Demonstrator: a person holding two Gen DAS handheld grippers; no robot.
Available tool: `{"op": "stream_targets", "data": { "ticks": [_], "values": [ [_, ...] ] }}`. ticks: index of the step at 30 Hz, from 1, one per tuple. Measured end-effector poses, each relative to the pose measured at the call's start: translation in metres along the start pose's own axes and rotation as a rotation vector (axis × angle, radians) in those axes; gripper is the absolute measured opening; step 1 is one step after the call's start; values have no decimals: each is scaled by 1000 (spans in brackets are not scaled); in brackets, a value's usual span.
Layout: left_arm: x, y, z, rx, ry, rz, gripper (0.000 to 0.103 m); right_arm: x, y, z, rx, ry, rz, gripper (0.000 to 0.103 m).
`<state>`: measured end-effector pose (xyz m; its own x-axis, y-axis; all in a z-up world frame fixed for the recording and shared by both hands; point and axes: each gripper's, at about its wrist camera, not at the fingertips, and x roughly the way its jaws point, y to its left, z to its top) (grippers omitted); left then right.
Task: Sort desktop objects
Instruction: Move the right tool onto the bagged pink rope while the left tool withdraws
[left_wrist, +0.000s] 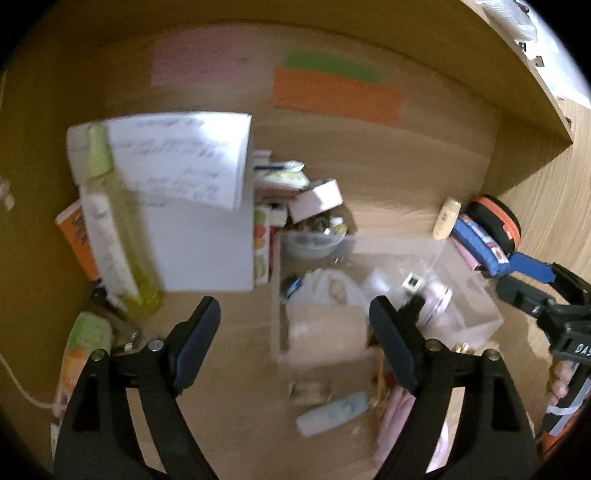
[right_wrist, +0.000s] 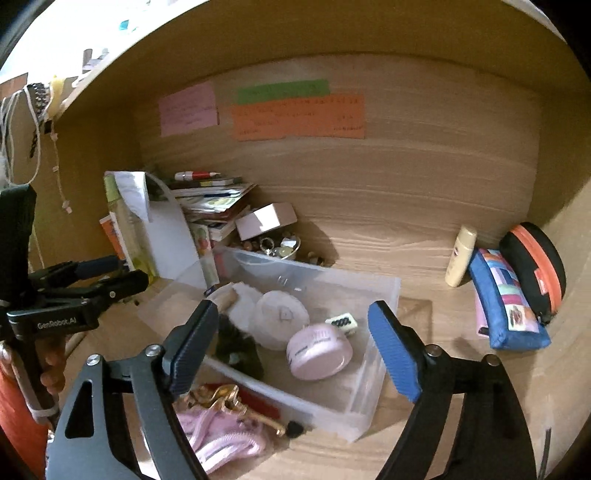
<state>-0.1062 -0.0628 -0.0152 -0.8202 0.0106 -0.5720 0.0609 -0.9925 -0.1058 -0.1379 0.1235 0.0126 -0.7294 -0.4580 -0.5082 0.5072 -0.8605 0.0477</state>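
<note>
A clear plastic bin (right_wrist: 384, 295) sits on the wooden desk, holding a pink round jar (right_wrist: 317, 350), a white round pad (right_wrist: 282, 317) and a small white tile (right_wrist: 343, 323). My right gripper (right_wrist: 293, 310) hangs open above the bin's near side with nothing between its fingers. My left gripper (left_wrist: 295, 306) is also open and empty, above the bin (left_wrist: 480, 314) and its white bag (left_wrist: 325, 291). Each gripper shows in the other's view: the right gripper (left_wrist: 517, 280) at the right edge, the left gripper (right_wrist: 114, 275) at the left.
A blue pouch (right_wrist: 506, 306), a black-and-orange case (right_wrist: 535, 269) and a cream bottle (right_wrist: 460, 256) stand at the right. A book stack (right_wrist: 210, 195), a pink box (right_wrist: 266, 219) and a yellow-green bottle (left_wrist: 118, 229) crowd the back left. A gold clip (right_wrist: 221, 397) lies in front.
</note>
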Motion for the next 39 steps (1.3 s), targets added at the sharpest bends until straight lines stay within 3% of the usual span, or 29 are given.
{"op": "stream_targets", "data": {
  "ticks": [9, 20, 25, 28, 31, 39],
  "values": [
    [-6, 2, -31, 12, 37, 1, 88, -10, 17, -28, -23, 43, -11, 81],
    [-6, 3, -74, 58, 98, 58, 88, 5, 32, -87, 86, 231, 91, 82],
    [-14, 15, -85, 24, 98, 55, 88, 25, 50, -100, 106, 297, 106, 83],
    [-20, 23, -89, 3, 92, 53, 88, 38, 63, -103, 98, 315, 89, 84],
    [-25, 29, -92, -11, 89, 48, 88, 46, 70, -103, 128, 329, 48, 99],
    [-23, 30, -96, -2, 94, 12, 88, 64, 72, -108, 162, 375, -28, 103]
  ]
}}
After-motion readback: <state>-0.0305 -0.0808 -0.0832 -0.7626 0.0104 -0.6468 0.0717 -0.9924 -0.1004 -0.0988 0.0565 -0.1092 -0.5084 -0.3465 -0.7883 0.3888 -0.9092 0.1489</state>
